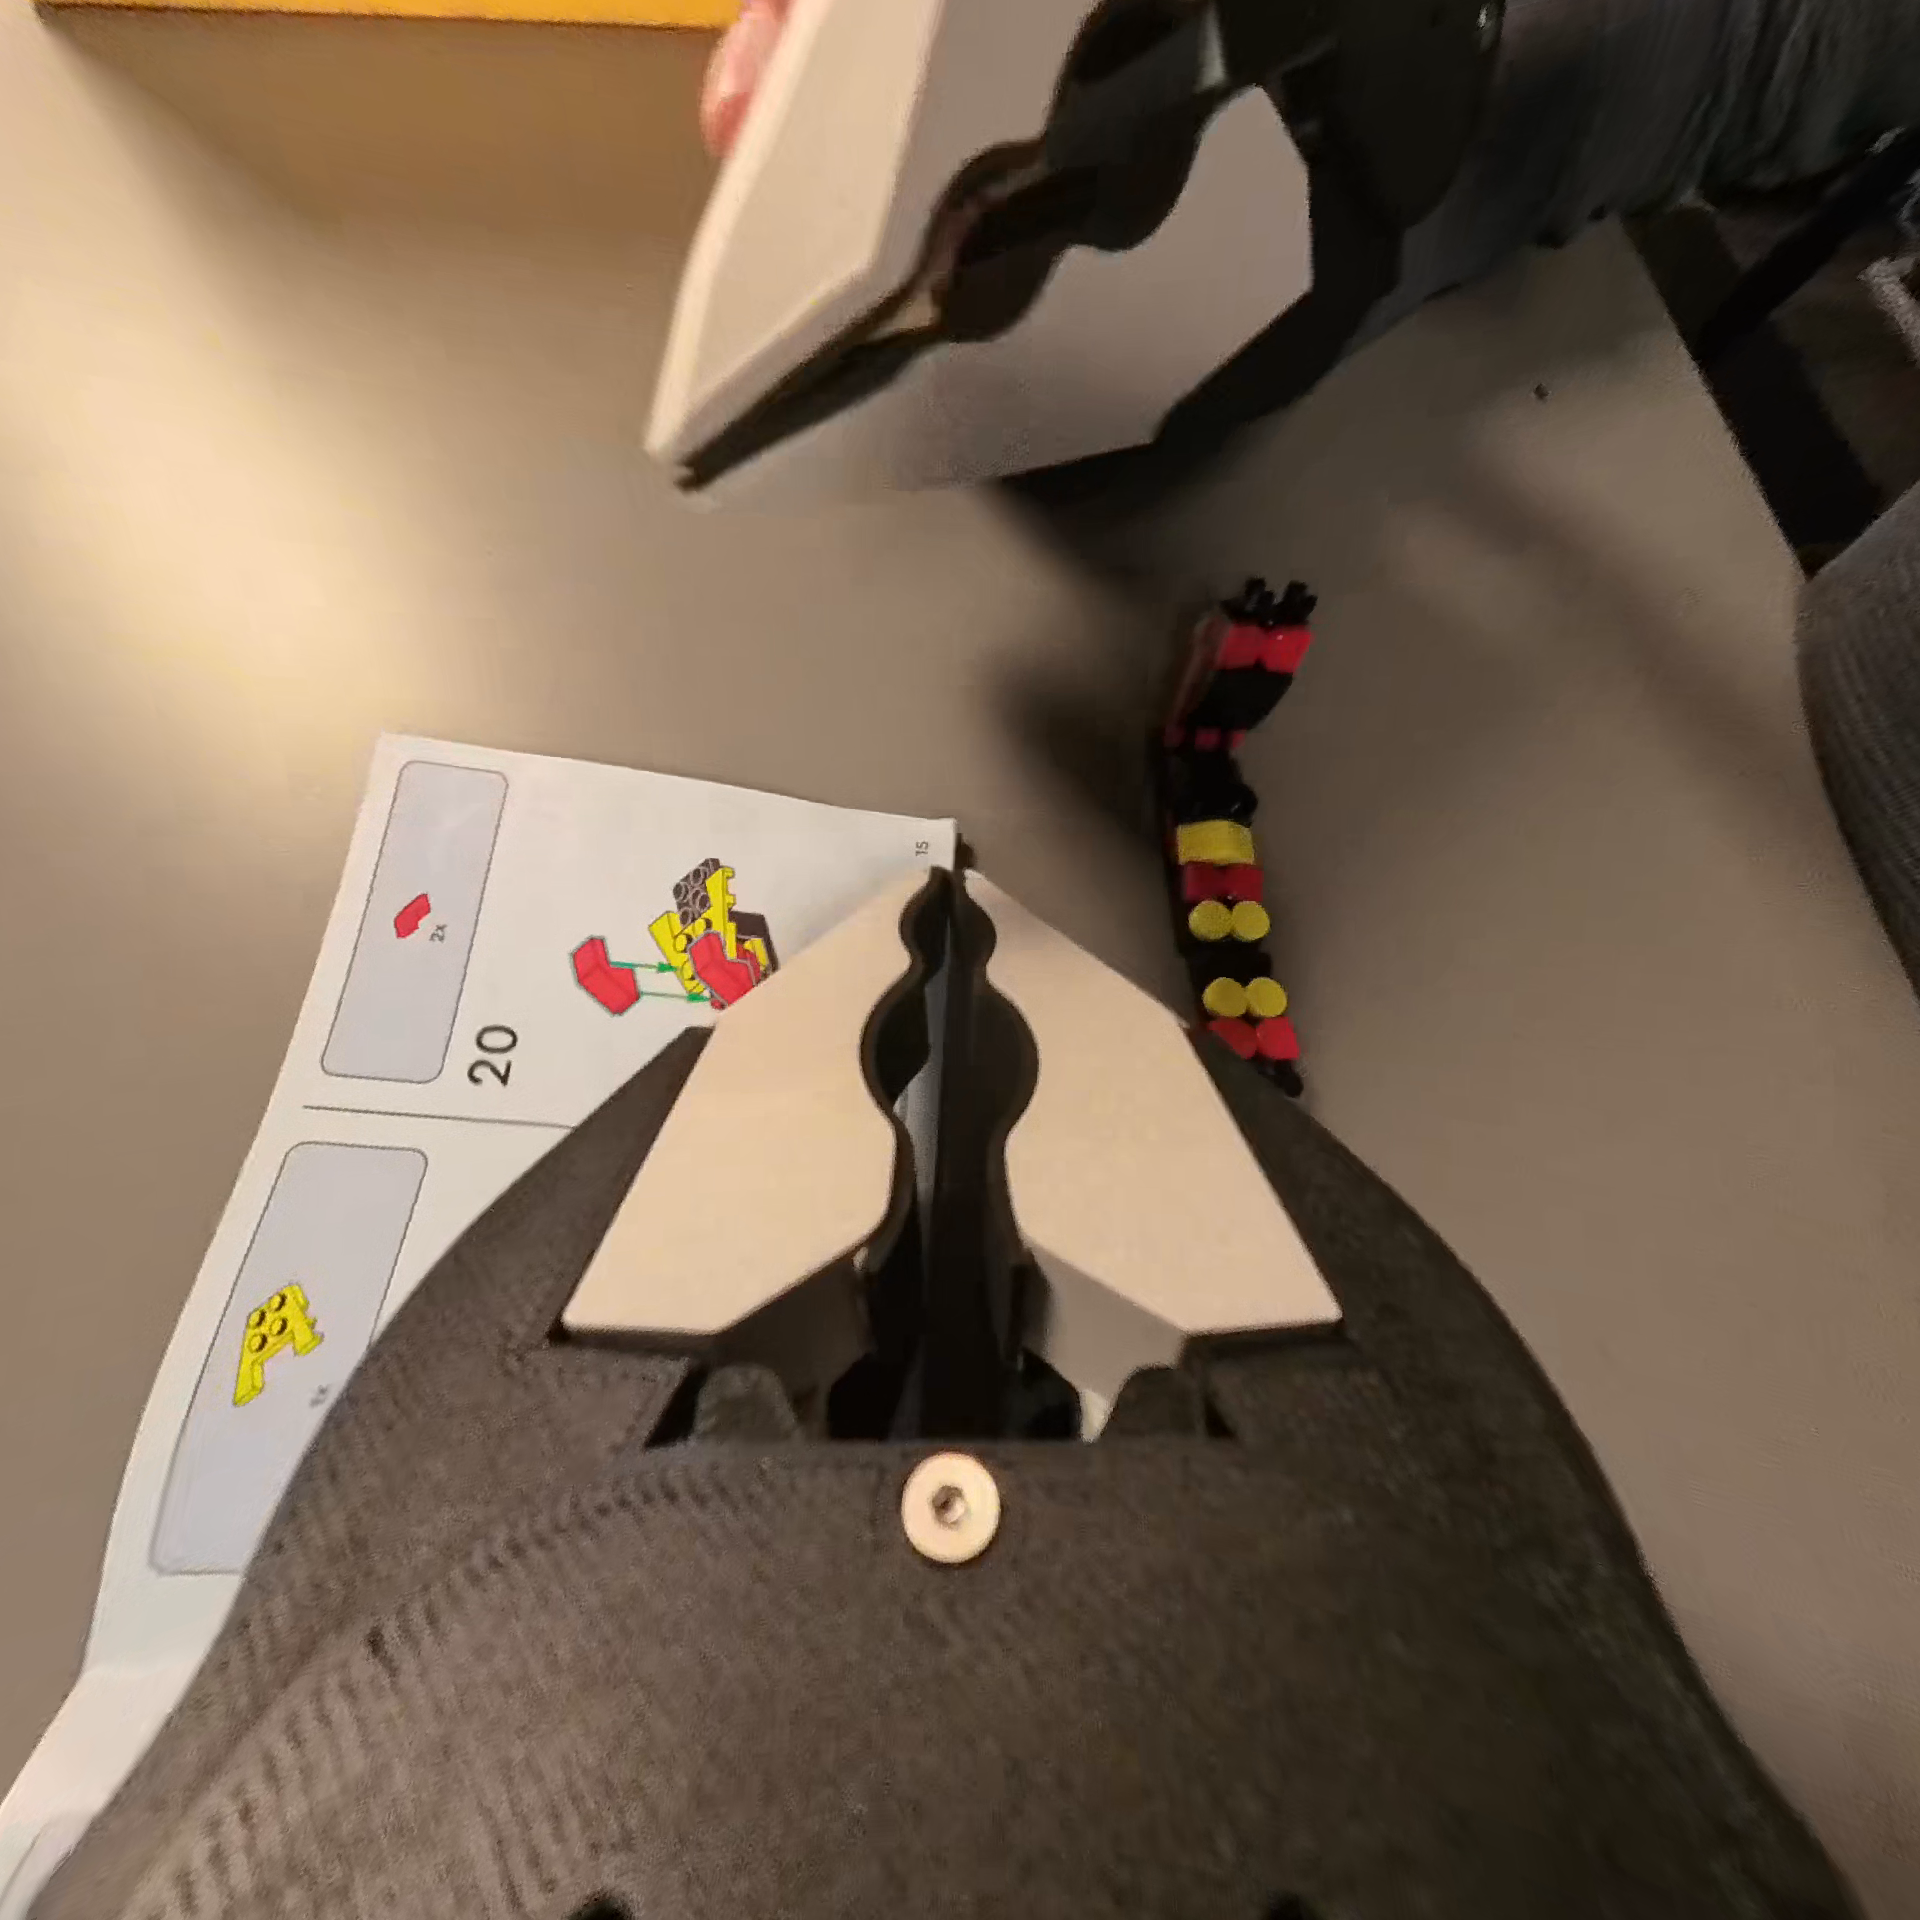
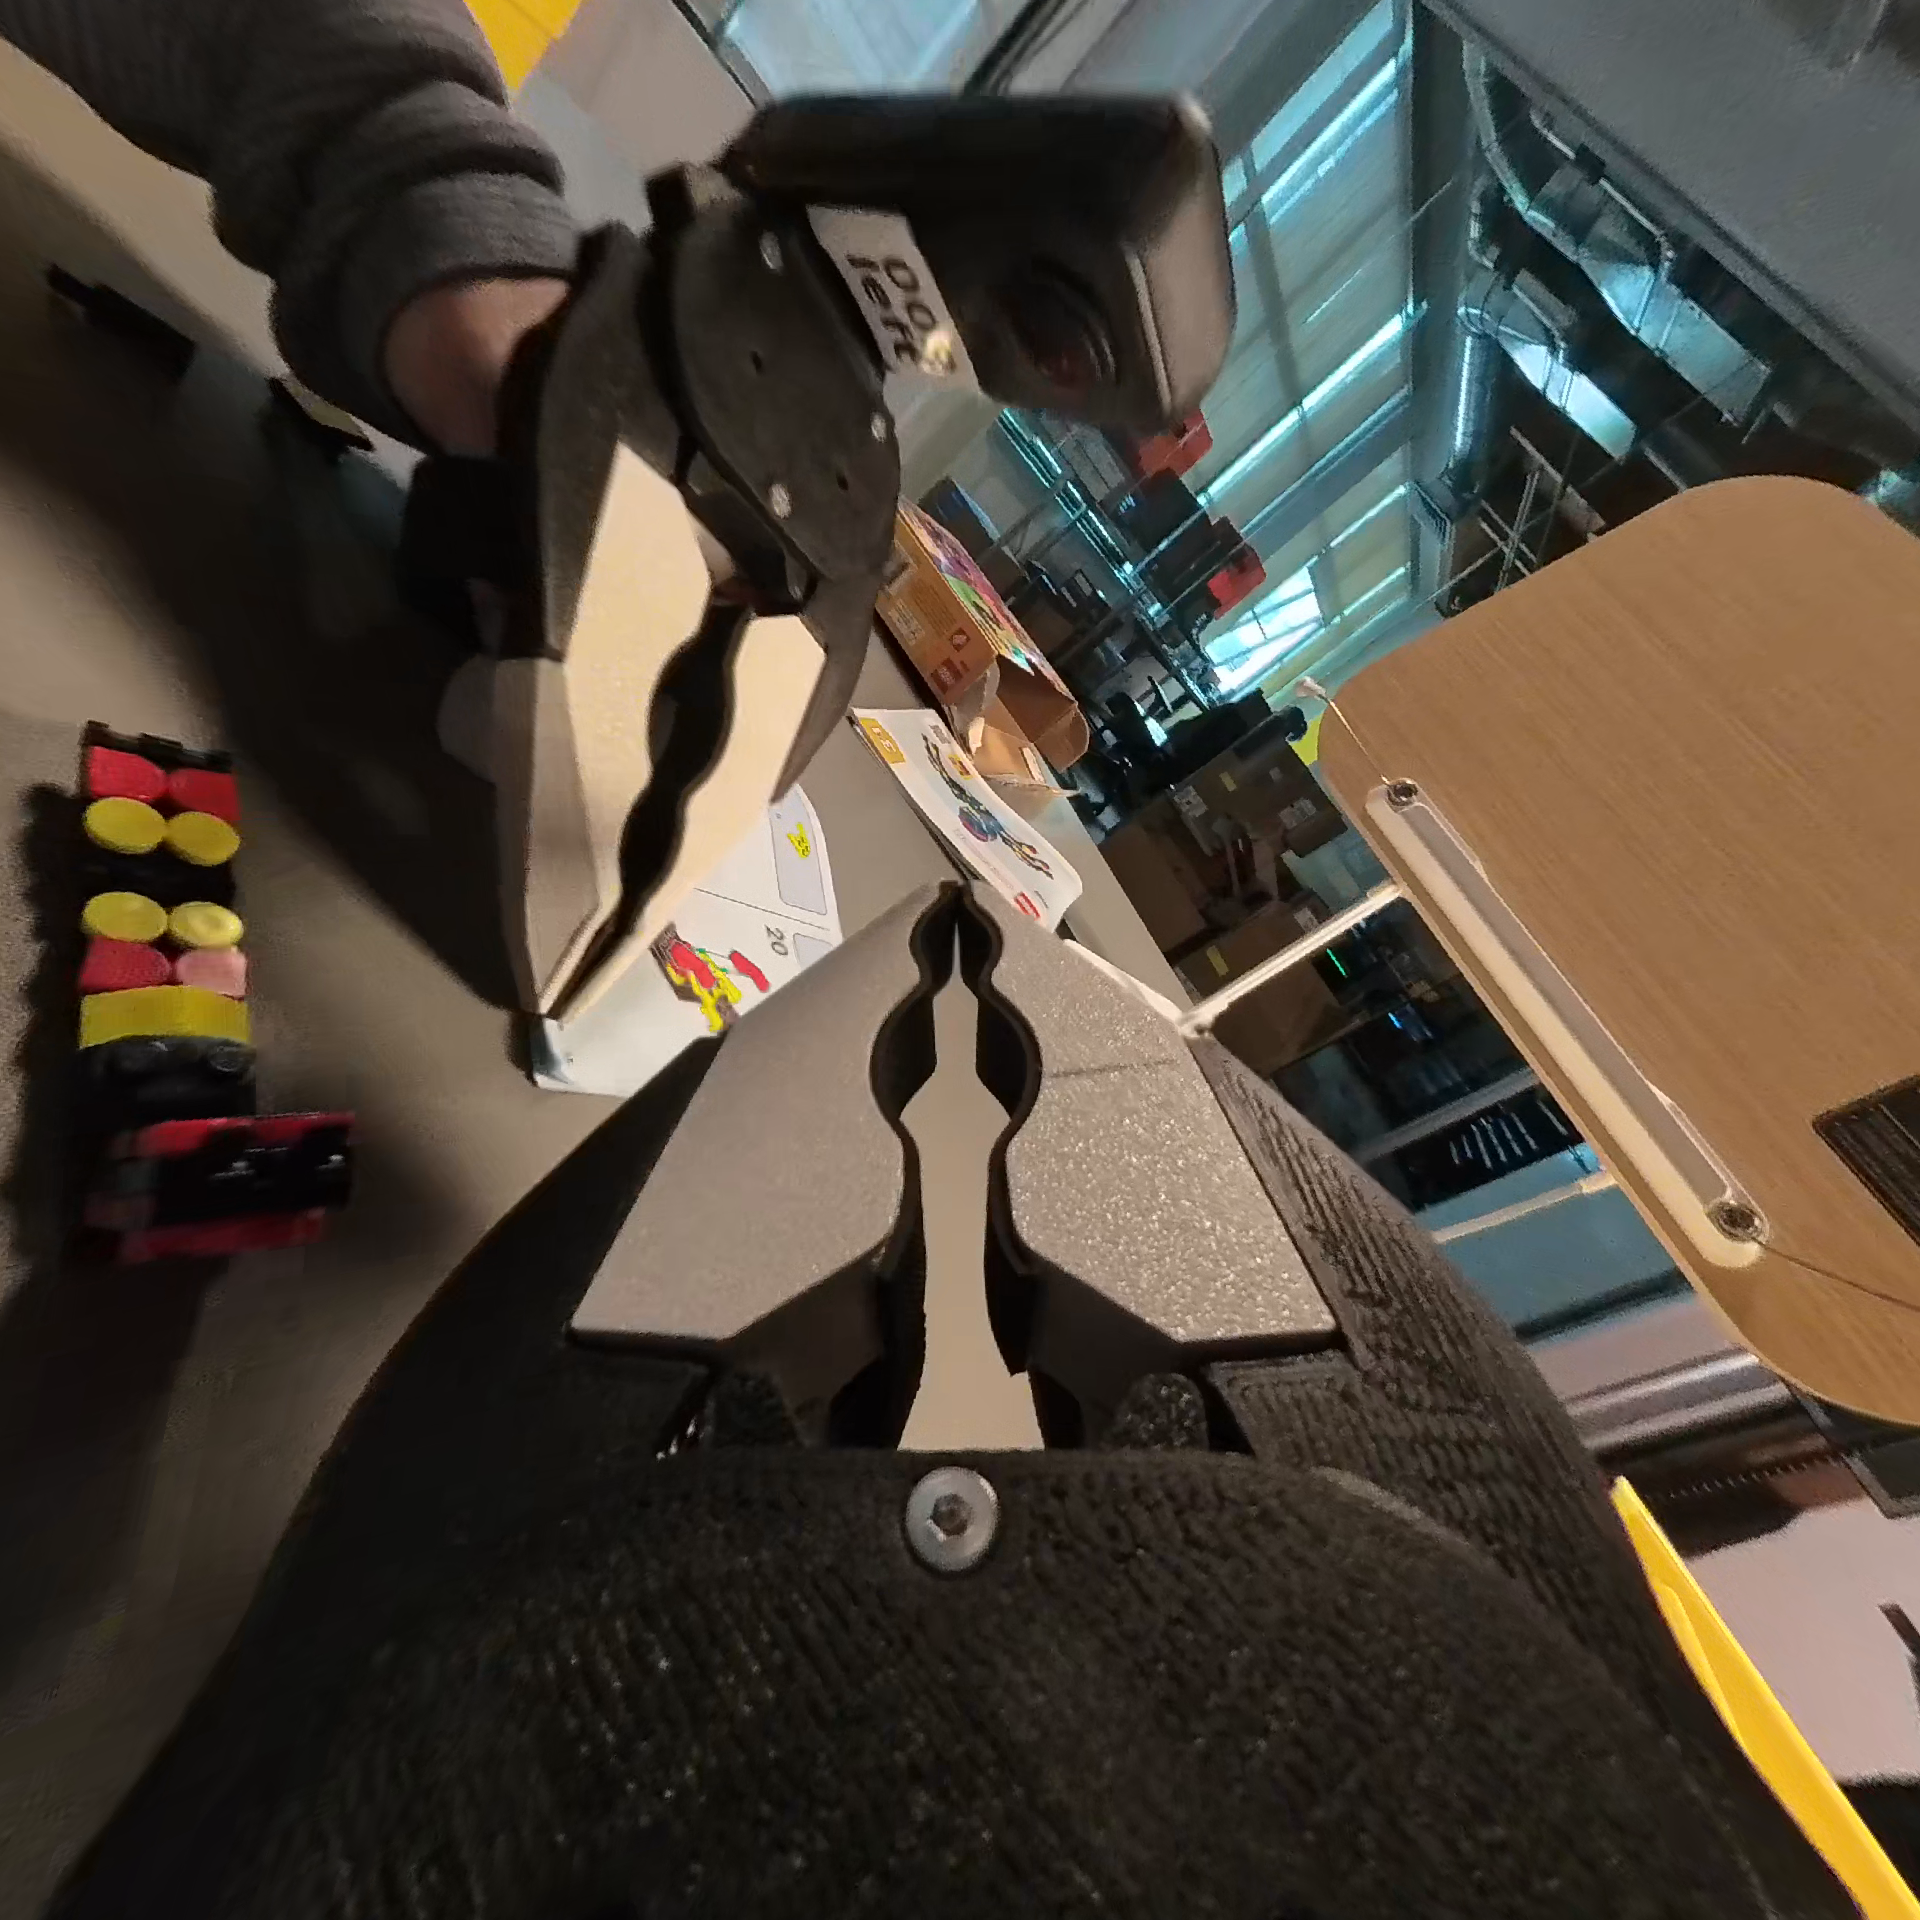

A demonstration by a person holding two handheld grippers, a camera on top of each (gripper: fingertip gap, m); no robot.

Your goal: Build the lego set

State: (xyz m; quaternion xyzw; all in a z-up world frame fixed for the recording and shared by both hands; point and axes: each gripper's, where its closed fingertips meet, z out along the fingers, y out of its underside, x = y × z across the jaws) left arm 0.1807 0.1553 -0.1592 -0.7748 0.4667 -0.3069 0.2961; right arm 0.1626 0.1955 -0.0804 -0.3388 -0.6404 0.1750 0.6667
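Observation:
A long lego build (image 1: 1231,842) of black, red and yellow pieces lies on the grey table; it also shows at the left of the right wrist view (image 2: 166,987). An open instruction page (image 1: 582,935) lies left of it. My left gripper (image 1: 951,878) is shut at the page's right edge, and a pale sliver of paper shows between its fingers. In the right wrist view its tip (image 2: 545,1013) meets the page's raised corner (image 2: 556,1060). My right gripper (image 2: 958,904) is shut and empty, held in the air above the table beyond the build (image 1: 686,473).
A lego box (image 2: 966,613) and a second booklet (image 2: 966,800) lie farther along the table. A wooden panel (image 2: 1662,883) stands to the right. The table's edge (image 1: 1714,395) runs close to the build. A yellow edge (image 1: 384,10) borders the far side. One gripper's finger ends stand about 9 cm off the other's. It is some 30 cm from my right tips to the wooden panel (image 2: 1662,883).

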